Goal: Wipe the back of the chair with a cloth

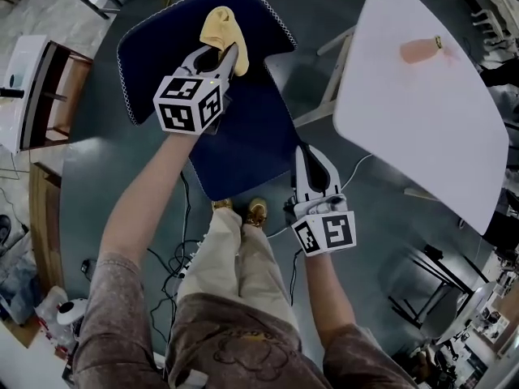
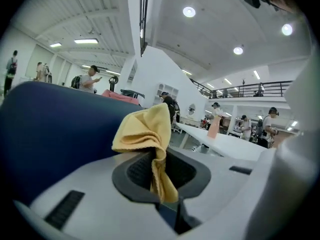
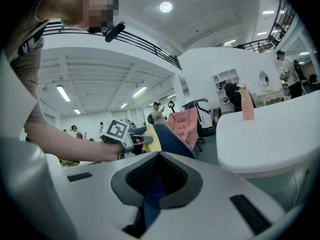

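A navy blue chair stands before me, its back (image 1: 154, 47) at the top of the head view and its seat (image 1: 243, 144) below. My left gripper (image 1: 223, 55) is shut on a crumpled yellow cloth (image 1: 220, 27), which rests against the upper part of the back. In the left gripper view the cloth (image 2: 145, 131) bunches above the jaws of the left gripper (image 2: 159, 169), with the blue back (image 2: 50, 134) to its left. My right gripper (image 1: 308, 156) is at the seat's right edge, and in its own view the right gripper (image 3: 157, 181) is shut on blue chair material (image 3: 167, 136).
A white table (image 1: 422, 96) stands right of the chair with a pink bottle (image 1: 420, 50) on it. Cables (image 1: 182, 250) lie on the dark floor by the person's legs. A wooden shelf unit (image 1: 49, 96) is at the far left.
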A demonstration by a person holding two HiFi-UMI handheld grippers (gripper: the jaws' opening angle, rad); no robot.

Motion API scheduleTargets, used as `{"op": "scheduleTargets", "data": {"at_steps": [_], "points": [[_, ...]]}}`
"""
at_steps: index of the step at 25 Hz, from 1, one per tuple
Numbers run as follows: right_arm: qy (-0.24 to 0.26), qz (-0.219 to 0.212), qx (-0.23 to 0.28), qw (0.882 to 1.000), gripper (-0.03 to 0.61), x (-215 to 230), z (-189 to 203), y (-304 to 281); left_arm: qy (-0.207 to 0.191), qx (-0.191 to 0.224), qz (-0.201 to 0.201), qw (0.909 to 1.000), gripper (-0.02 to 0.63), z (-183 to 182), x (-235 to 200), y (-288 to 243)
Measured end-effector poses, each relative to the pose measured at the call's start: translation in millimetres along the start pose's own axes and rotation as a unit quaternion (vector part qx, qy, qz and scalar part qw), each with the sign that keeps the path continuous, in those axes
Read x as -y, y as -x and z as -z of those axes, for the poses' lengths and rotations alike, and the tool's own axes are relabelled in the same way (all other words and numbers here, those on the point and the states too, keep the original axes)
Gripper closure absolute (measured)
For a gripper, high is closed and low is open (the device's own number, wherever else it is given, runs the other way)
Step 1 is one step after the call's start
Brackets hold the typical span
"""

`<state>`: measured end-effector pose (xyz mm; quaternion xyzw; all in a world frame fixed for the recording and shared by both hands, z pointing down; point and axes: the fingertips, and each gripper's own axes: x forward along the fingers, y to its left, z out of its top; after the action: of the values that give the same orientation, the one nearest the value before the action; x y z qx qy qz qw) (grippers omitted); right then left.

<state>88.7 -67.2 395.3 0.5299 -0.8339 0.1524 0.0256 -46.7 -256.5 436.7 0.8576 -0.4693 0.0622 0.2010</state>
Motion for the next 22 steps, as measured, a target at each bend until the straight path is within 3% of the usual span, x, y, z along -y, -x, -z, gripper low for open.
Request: {"op": "scheduleTargets", "data": {"at_steps": [11, 22], "points": [[0.008, -0.028, -0.008, 1.000, 0.557, -11.1, 4.5, -4.5, -0.018, 0.037, -0.139, 0.9895, 0.563, 26.7, -60.8, 126.1], [0.006, -0.043, -0.011, 0.999, 0.556, -18.5, 6.9, -15.2, -0.010, 0.017, -0.218, 0.9758, 0.563, 59.0, -92.0, 189.4]]}}
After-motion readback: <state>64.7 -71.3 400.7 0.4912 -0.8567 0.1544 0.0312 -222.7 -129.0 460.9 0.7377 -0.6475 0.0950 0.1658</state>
